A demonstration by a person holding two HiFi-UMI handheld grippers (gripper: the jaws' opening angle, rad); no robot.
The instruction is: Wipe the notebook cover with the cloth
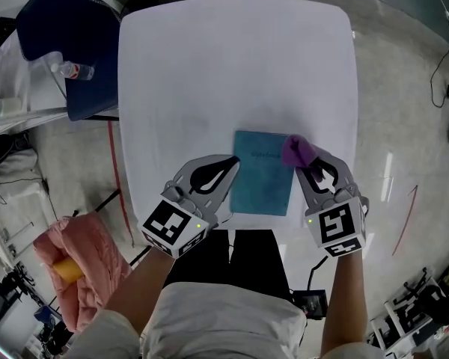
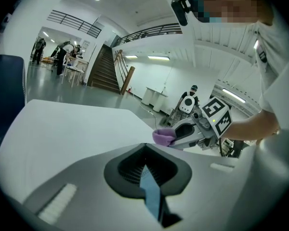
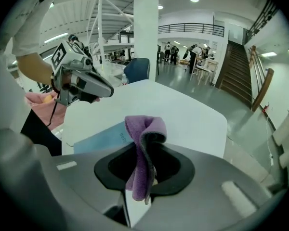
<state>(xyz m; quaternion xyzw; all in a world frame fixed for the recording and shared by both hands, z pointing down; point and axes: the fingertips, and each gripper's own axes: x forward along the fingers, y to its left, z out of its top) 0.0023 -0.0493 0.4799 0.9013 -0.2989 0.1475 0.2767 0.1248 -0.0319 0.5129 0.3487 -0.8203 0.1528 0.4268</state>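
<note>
Hidden: notebook (image 1: 263, 176) corner is covered by cloth (image 1: 298, 150);
Left gripper (image 1: 233, 164): pressed onto notebook edge;
Right gripper (image 1: 304, 167): clamped on cloth

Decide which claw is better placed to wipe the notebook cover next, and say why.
Right. The right claw is shut on the purple cloth at the notebook's far right corner; the left claw is shut on the notebook's left edge, holding no cloth.
</note>
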